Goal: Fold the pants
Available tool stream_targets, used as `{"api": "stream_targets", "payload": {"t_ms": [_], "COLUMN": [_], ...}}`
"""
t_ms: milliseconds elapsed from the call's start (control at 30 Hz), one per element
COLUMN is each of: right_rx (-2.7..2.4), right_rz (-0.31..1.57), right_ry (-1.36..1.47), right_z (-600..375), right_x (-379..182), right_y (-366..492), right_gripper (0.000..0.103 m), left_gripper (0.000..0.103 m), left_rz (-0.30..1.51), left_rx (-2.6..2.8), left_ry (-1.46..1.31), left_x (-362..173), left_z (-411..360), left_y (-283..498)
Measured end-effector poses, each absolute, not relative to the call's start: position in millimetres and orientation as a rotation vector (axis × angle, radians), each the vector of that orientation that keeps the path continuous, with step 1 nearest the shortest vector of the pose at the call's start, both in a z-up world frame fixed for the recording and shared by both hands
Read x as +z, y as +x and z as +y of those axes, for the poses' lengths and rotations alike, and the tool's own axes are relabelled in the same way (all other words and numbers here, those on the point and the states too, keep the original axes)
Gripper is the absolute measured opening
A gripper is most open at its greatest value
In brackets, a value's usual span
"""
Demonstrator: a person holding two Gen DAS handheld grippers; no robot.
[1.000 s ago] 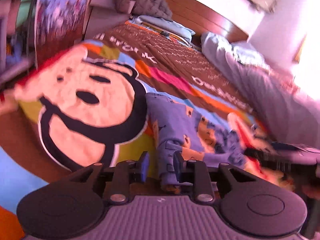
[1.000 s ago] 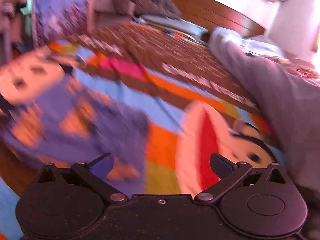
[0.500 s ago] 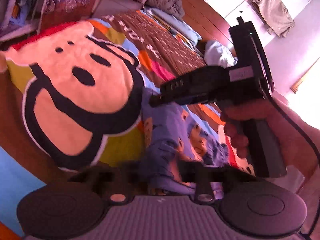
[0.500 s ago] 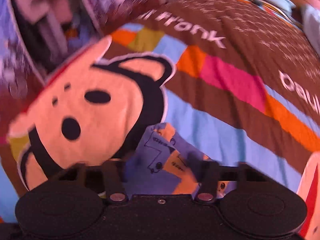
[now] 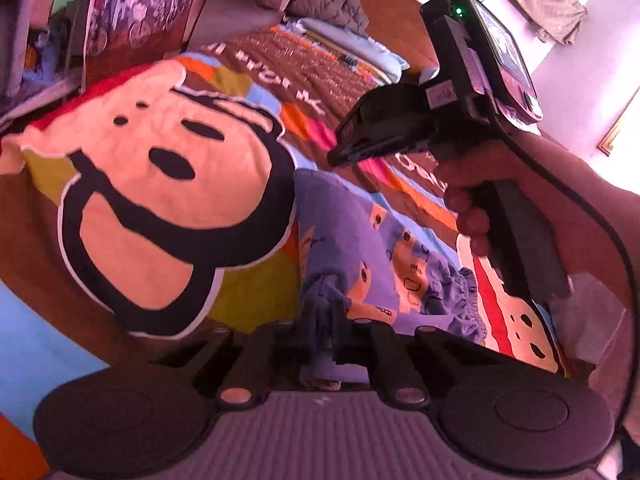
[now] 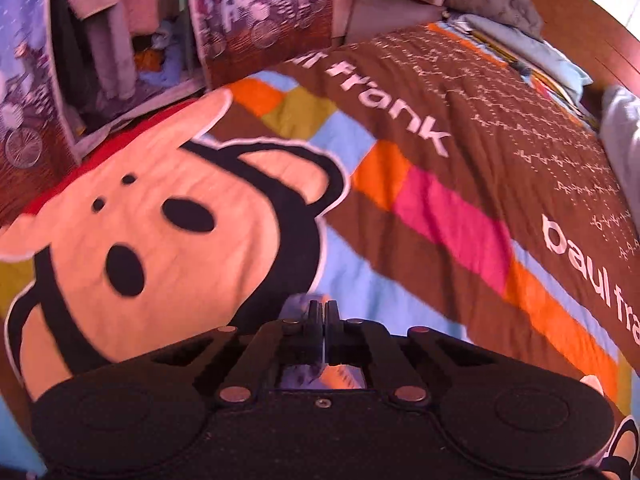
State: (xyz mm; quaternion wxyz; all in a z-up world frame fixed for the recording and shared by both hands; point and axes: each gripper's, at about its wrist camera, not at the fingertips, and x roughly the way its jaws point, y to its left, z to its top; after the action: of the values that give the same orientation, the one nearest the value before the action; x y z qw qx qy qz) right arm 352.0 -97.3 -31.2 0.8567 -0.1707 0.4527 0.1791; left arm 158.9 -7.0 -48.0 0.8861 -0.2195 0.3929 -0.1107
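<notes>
Purple pants (image 5: 360,232) with orange cartoon prints lie on the bedspread (image 5: 160,184), running away from me. My left gripper (image 5: 326,316) has its jaws closing tight on a bunched fold at the near end. A hand (image 5: 468,208) holds my right gripper (image 5: 334,156) over the far end, pointing left and down. In the right wrist view the right gripper (image 6: 322,312) has its jaws pressed together on a thin edge of the pants (image 6: 298,302); more purple fabric shows beneath the fingers.
The bedspread (image 6: 440,216) bears a large monkey face and coloured stripes. Pillows (image 5: 352,44) and a wooden headboard (image 5: 384,12) lie at the far end. A printed fabric wardrobe (image 6: 260,12) stands beside the bed. A grey blanket (image 6: 620,132) lies at the right.
The right gripper swept left across the bed to the pants' far end and shut on the edge. The left gripper closed on the near fold and stayed in place.
</notes>
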Motion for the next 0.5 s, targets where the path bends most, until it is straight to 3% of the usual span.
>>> {"api": "stream_targets", "payload": {"t_ms": [200,267,333,467,500], "right_rx": [0.388,0.473,0.532,0.524,0.520], "right_rz": [0.970,0.997,1.003,0.985,0.993], "right_ry": [-0.291,-0.192,-0.138,-0.222,-0.253], "right_z": [-105,-113,-116,-108,-104], "right_x": [-36,-31,-24,-21,-24], "right_y": [366,364,359,349,348], "right_gripper": [0.002,0.027,0.067,0.068,0.056], "left_gripper": [0.006,0.006,0.007,0.008,0.008], "left_rz": [0.826,0.828,0.826,0.827,0.828], "left_rx": [-0.213,-0.210,-0.207,-0.203,-0.203], "left_ry": [-0.477,-0.471,-0.462,-0.445,-0.448], "left_x": [-51,-51,-51,-50,-50], "left_z": [-4,-5,-7,-9,-8], "left_y": [157,158,157,157,157]}}
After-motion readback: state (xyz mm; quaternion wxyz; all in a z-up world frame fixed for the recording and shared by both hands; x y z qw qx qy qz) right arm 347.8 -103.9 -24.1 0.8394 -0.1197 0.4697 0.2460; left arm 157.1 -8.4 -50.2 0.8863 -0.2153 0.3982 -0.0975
